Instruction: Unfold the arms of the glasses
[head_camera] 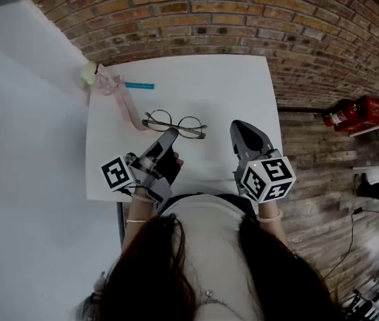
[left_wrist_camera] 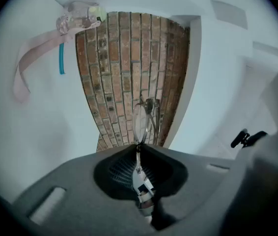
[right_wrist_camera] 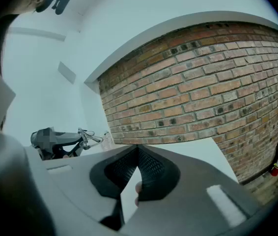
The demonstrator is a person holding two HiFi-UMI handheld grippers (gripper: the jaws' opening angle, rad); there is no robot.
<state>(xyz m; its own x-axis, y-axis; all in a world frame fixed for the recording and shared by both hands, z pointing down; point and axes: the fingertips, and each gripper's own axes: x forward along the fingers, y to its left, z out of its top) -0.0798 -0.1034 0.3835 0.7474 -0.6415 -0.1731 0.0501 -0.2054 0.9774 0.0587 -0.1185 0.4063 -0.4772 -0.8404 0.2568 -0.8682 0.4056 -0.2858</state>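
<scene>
Evidently light and fragile, the glasses (head_camera: pixel 191 126) are clamped by one thin arm in the left gripper (head_camera: pixel 171 134); the right gripper (head_camera: pixel 238 125) is closed, empty.

The bench (head_camera: pixel 243 79) is bare on its right and far right, open to the right tool (head_camera: pixel 238 126). The glasses (head_camera: pixel 174 124) bar the middle; a pink ribbon (head_camera: pixel 121 99) and a blue pen (head_camera: pixel 139 85) crowd the far left by the white wall (head_camera: pixel 29 126)
</scene>
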